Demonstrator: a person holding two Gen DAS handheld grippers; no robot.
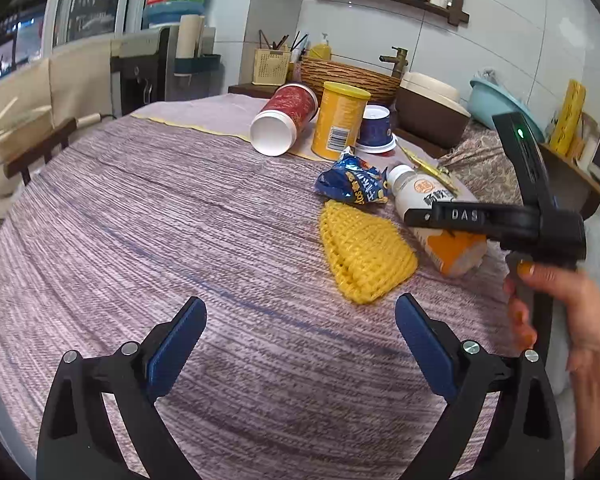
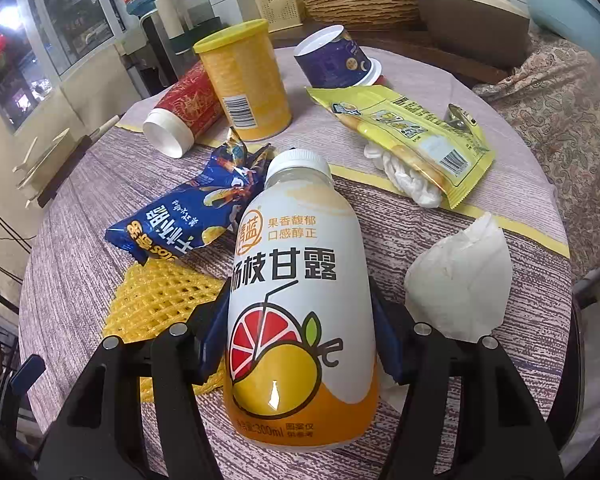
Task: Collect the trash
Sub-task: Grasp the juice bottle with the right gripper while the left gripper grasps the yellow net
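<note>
A white and orange drink bottle [image 2: 300, 300] lies on the cloth-covered table, and my right gripper [image 2: 300, 328] is shut on its body, one blue pad against each side. The bottle also shows in the left wrist view [image 1: 432, 216], under the right gripper's black body [image 1: 496, 220]. Beside it lie a yellow foam net [image 2: 160, 300] [image 1: 364, 256] and a blue snack bag [image 2: 188, 216] [image 1: 352, 180]. My left gripper [image 1: 300, 332] is open and empty over bare cloth, nearer than the trash.
A red cup [image 2: 184, 112] lies on its side. A yellow can [image 2: 248, 84] and an upturned blue cup [image 2: 336, 60] stand behind. A yellow wrapper [image 2: 416, 132] and crumpled tissues [image 2: 460, 276] lie right. A wicker basket [image 1: 348, 76] and brown box [image 1: 432, 108] stand at the table's back.
</note>
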